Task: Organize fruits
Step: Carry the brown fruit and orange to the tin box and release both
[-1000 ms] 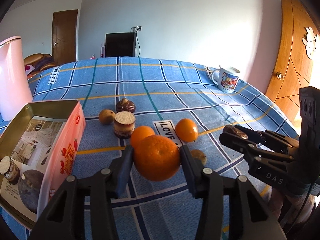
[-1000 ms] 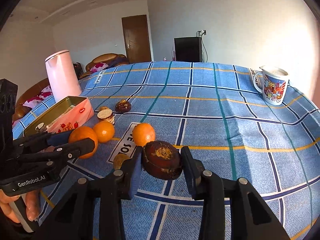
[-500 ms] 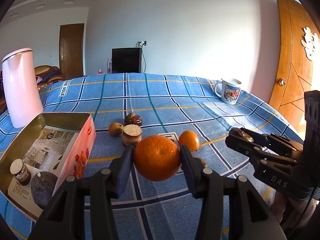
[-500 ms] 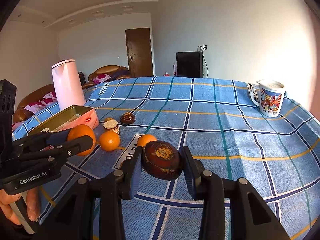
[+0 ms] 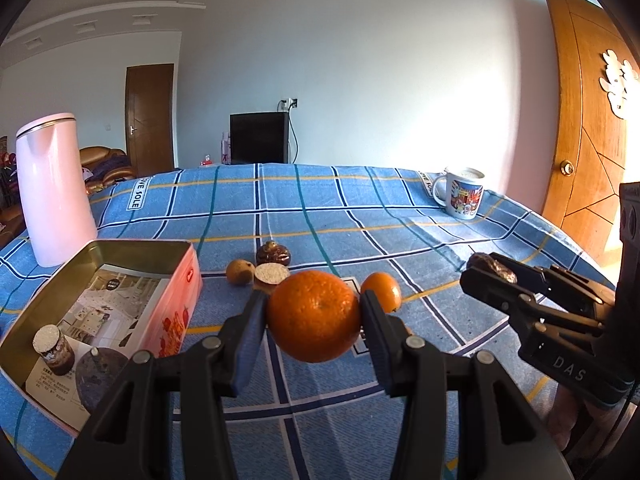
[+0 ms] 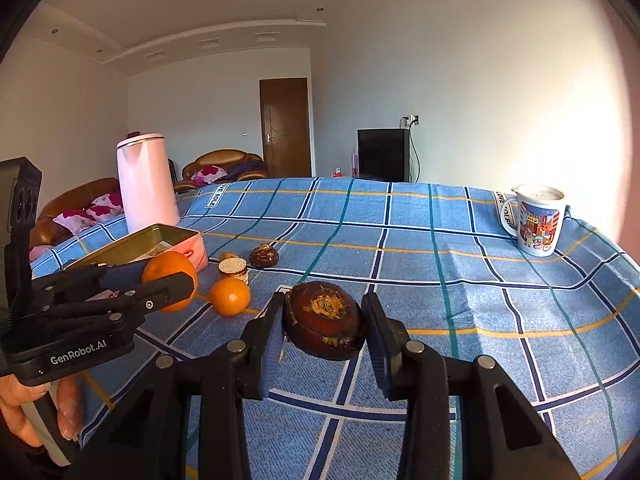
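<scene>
Dark fruits (image 5: 96, 376) inside tin (image 5: 132, 246): left wrist view only.

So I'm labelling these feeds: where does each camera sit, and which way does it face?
Left wrist: behind the left tongs, facing across the blue tablecloth; they grip an orange; right tongs at right.
Right wrist: behind the right tongs gripping a dark brown fruit; left tongs and hand at left.
Shared: mug, pink kettle, tin.

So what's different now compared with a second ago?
Both tongs tipped upward, so more wall and ceiling shows. The left tongs still clamp the big orange; the right tongs still clamp the dark brown fruit. Nothing on the table moved.
</scene>
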The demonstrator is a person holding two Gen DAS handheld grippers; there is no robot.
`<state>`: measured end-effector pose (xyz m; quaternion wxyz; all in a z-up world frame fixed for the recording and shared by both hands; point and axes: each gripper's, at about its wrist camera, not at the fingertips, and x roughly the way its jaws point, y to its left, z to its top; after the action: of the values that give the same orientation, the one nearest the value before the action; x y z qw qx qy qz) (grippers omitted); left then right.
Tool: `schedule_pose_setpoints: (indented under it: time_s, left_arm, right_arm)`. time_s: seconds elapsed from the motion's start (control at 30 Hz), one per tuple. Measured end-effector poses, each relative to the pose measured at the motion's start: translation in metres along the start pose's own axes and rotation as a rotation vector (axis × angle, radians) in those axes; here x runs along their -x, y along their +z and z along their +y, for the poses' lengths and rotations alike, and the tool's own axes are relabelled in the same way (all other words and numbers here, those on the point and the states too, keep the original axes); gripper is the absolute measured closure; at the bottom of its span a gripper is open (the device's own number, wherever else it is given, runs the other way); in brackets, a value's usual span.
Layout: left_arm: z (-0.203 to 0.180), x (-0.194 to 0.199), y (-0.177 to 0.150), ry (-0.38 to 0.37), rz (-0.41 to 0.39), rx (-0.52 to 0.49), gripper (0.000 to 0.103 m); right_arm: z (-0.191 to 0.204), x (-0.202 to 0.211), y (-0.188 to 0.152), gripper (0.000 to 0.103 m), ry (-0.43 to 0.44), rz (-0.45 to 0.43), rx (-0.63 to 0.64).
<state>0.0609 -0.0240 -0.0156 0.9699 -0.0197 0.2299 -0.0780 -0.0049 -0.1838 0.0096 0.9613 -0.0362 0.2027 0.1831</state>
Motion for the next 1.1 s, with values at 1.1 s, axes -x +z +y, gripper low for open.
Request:
schedule_pose_setpoints:
  time_s: [1.1]
  left_arm:
    - [-0.007, 0.022, 0.0, 0.076, -0.132, -0.055, 0.054]
  right_arm:
    - [0.007, 0.027, -0.005, 0.063, 0.032, -0.167, 0.041]
